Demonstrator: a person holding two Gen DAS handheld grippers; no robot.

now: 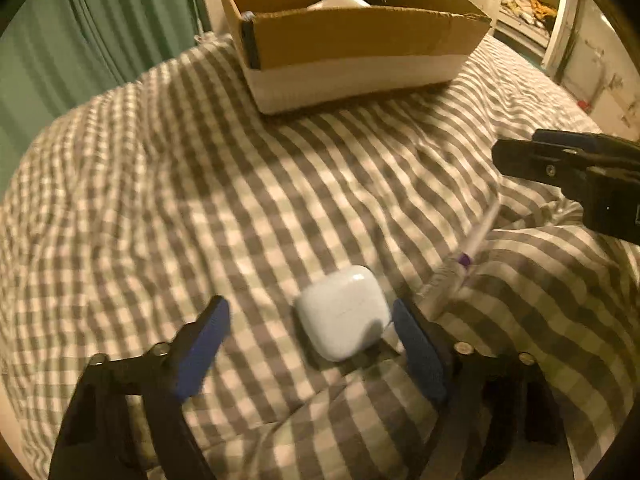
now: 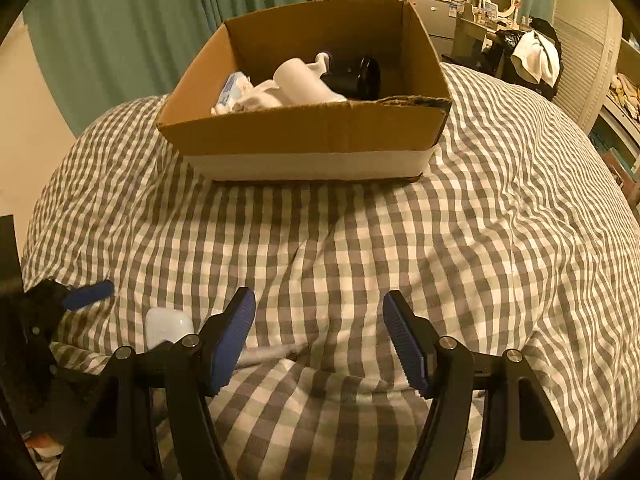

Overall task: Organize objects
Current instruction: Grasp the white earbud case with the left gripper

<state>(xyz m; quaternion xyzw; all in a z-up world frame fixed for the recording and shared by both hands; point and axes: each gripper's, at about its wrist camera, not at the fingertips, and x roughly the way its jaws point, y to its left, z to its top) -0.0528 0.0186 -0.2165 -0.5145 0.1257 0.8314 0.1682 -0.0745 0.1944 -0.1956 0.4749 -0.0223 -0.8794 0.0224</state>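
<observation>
Gingham bedding (image 1: 200, 184) stretches ahead to a cardboard box (image 2: 304, 128) already holding white and black items. I hold my left gripper (image 1: 310, 326) spread wide around a white earbud case (image 1: 344, 312) on the quilt, nearer its right finger. My right gripper (image 2: 318, 330) hovers spread, empty, beside it.

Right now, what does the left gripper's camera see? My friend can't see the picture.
The open left gripper straddles a white earbud case on a checked blanket. A cardboard box sits beyond.
</observation>
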